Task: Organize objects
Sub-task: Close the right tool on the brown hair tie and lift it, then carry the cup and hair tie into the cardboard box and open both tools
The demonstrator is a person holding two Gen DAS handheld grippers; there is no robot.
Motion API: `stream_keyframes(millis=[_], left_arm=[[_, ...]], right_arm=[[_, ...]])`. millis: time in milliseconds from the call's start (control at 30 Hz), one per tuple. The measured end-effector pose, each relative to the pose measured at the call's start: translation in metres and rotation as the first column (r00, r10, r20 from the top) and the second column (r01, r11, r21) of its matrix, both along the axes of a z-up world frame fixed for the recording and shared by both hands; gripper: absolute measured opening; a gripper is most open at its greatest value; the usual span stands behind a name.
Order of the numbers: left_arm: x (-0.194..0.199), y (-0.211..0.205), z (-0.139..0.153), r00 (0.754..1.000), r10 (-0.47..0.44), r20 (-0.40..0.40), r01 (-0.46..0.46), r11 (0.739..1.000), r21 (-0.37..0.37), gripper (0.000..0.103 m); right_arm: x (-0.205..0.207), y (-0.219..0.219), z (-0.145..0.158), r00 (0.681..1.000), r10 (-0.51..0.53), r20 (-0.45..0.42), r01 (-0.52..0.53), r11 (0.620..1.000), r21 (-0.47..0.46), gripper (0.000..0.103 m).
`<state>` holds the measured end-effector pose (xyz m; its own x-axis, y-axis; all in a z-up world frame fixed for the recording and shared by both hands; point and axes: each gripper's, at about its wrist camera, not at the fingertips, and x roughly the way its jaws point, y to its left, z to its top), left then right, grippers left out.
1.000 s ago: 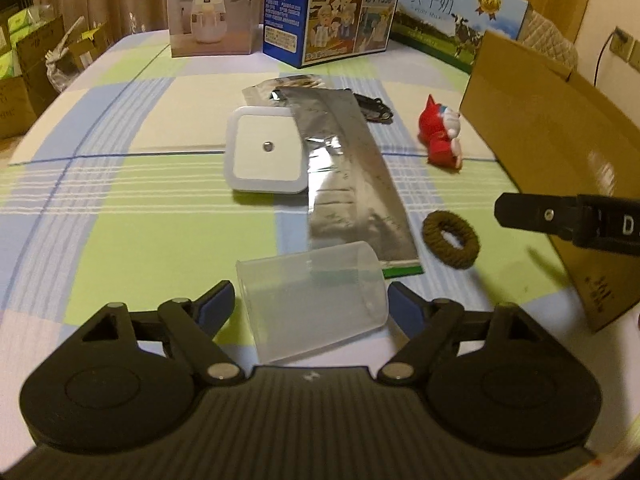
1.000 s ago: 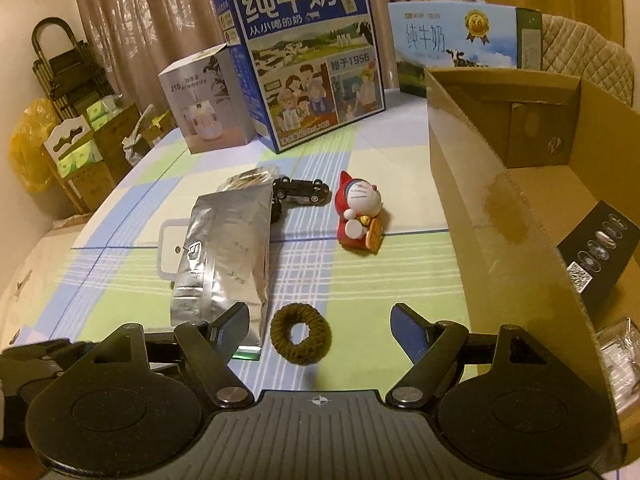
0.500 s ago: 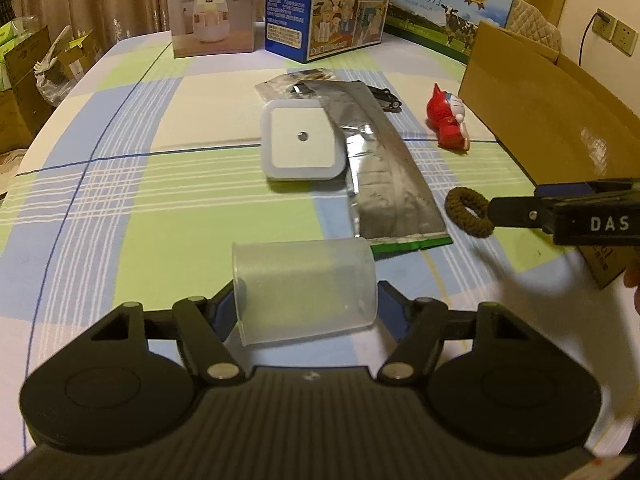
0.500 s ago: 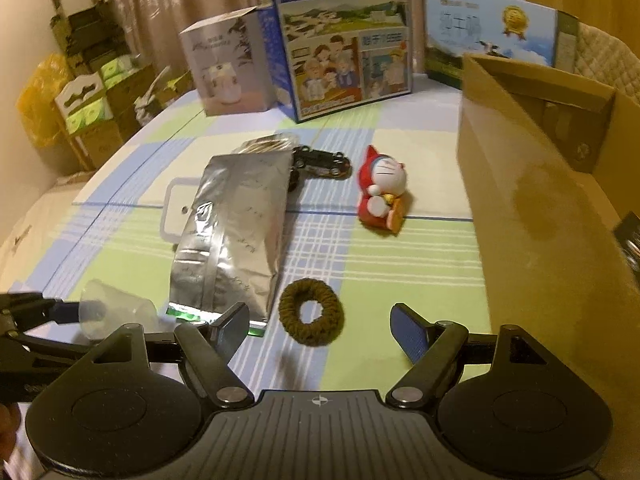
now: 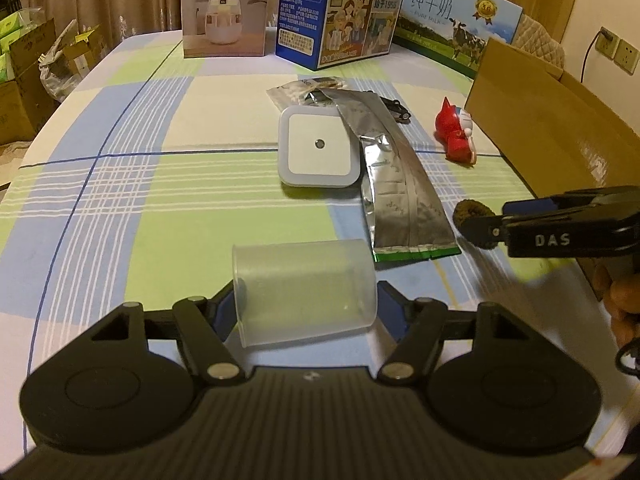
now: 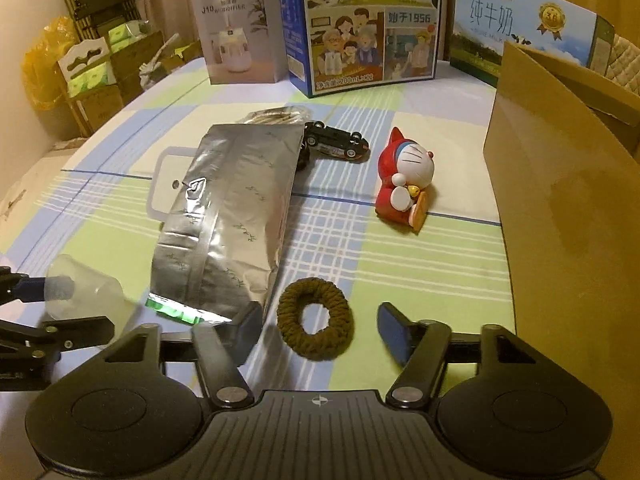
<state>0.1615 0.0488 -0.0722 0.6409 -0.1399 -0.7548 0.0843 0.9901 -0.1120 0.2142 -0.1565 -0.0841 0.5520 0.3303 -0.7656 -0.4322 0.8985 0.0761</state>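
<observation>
A clear plastic cup lies on its side on the checked tablecloth, and my left gripper is shut on it, one pad on each side. From the right wrist view the cup and left gripper show at the left edge. A brown hair tie lies flat between the fingers of my right gripper. Its jaws are closing, with a small gap still on each side of the tie. In the left wrist view the right gripper reaches in from the right over the hair tie.
A silver foil pouch lies just left of the hair tie, partly over a white square night light. A red cat figure and a black toy car lie beyond. An open cardboard box stands on the right; printed cartons line the back.
My left jaws closed from open onto the cup. My right gripper came down and forward over the hair tie, and its jaws narrowed around it.
</observation>
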Motion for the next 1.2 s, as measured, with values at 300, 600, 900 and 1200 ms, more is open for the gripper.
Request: stream_keyframes(millis=[300, 600, 900, 1200], left_arm=[[-0.001, -0.001, 0.002, 1.0, -0.007, 0.014, 0.007, 1.0, 0.004, 0.066], [-0.002, -0.007, 0.005, 1.0, -0.018, 0.024, 0.017, 1.0, 0.025, 0.066], [-0.003, -0.02, 0.027, 0.998, -0.017, 0.057, 0.016, 1.0, 0.01, 0.066], [-0.027, -0.033, 0.066, 0.996, -0.017, 0.091, 0.018, 1.0, -0.011, 0.066]], right_arm=[[0.001, 0.009, -0.005, 0.999, 0.033, 0.002, -0.033, 0.999, -0.042, 0.031], [-0.002, 0.004, 0.003, 1.0, 0.016, 0.016, -0.016, 1.0, -0.019, 0.016], [-0.021, -0.007, 0.025, 0.999, -0.032, 0.036, 0.031, 0.998, 0.048, 0.016], [-0.056, -0.019, 0.073, 0.992, -0.07, 0.109, 0.059, 0.993, 0.104, 0.016]])
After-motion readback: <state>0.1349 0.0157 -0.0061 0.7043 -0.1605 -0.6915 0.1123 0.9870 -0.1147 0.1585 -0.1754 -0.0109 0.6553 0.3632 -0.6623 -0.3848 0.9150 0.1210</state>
